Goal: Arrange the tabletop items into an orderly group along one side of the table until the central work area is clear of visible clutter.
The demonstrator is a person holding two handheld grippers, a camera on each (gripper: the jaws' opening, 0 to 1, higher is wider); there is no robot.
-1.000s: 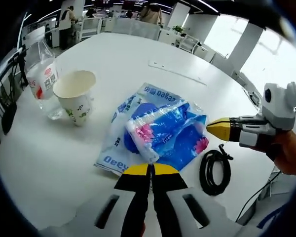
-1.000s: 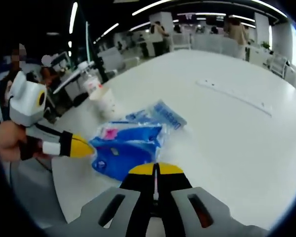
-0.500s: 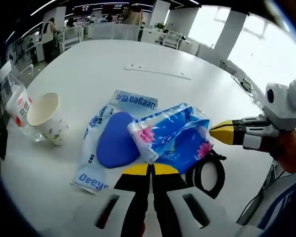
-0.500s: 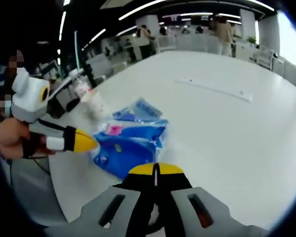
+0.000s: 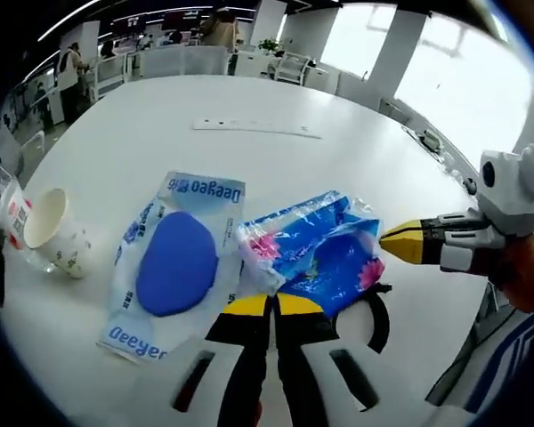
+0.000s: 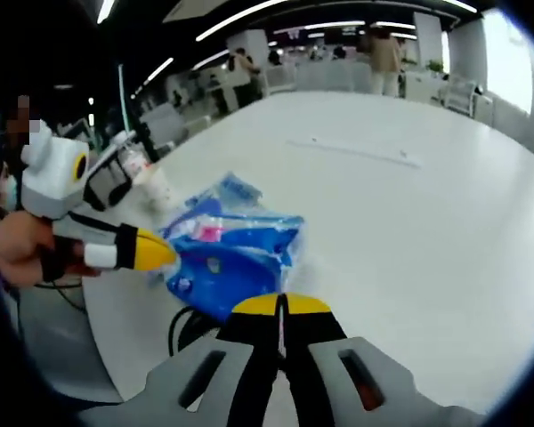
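White and round-edged, the desk (image 5: 249,102) carries everything in a bright open-plan office. In the left gripper view the left tool (image 5: 270,305) has its yellow-tipped jaws pressed together, and the crumpled blue plastic tissue pack with pink flowers (image 5: 311,251) lies just beyond the tips (whether the tips pinch its edge I cannot tell). Left of the pack, touching it, lies the flat clear pouch holding a blue oval pad (image 5: 173,262). A white paper cup with a green print (image 5: 53,236) stands at the far left, with a clear plastic bottle with a red label (image 5: 7,206) beside it. A black coiled cable (image 5: 376,318) peeks out under the pack's right side. The right tool (image 5: 400,241) comes in from the right, its yellow tip next to the pack's edge.

In the right gripper view the right tool's (image 6: 279,305) jaws also meet, the pack (image 6: 231,253) lies just ahead, and the left tool (image 6: 156,253) touches its left side.

Compared with 1 second ago, the pack has slid off the pouch, uncovering the blue pad and now covering part of the cable.
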